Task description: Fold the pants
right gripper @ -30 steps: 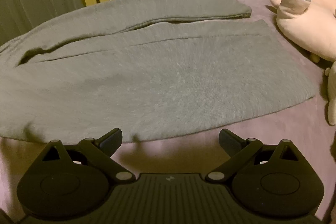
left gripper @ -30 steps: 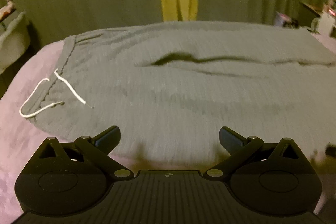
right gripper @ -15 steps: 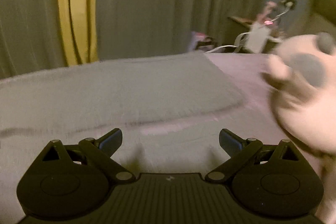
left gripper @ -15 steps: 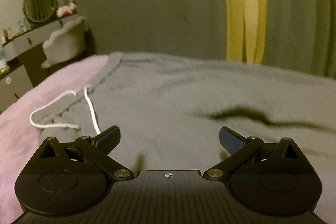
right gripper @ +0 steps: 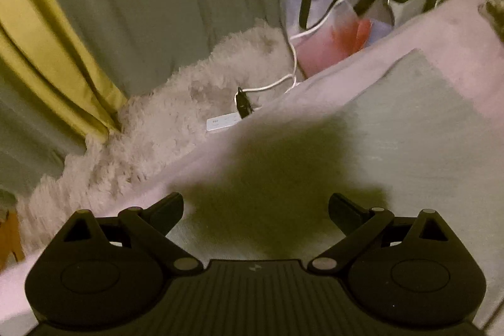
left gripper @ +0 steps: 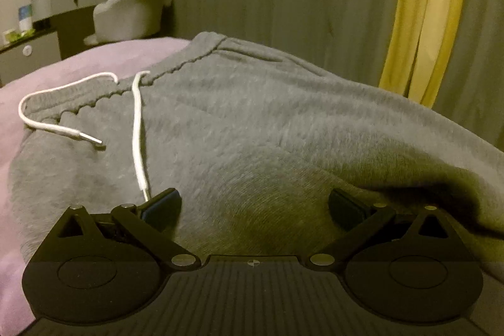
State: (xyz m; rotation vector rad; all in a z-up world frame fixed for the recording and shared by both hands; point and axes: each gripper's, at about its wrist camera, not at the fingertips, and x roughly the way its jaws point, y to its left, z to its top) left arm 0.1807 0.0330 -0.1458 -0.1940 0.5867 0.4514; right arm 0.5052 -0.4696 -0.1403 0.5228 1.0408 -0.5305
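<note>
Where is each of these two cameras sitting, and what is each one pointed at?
Left wrist: sits on the left gripper, low over the waist end of the grey pants with their white drawstring, facing a dresser and curtain; its two open fingers show.
Right wrist: sits on the right gripper, over a pant leg end at the bed edge, facing a fluffy rug and cables; its open fingers show.
Shared: the same pants, the purple bed cover, the yellow-striped curtain.

Two low wrist views, sharing pants (left gripper: pixel 267 131)
</note>
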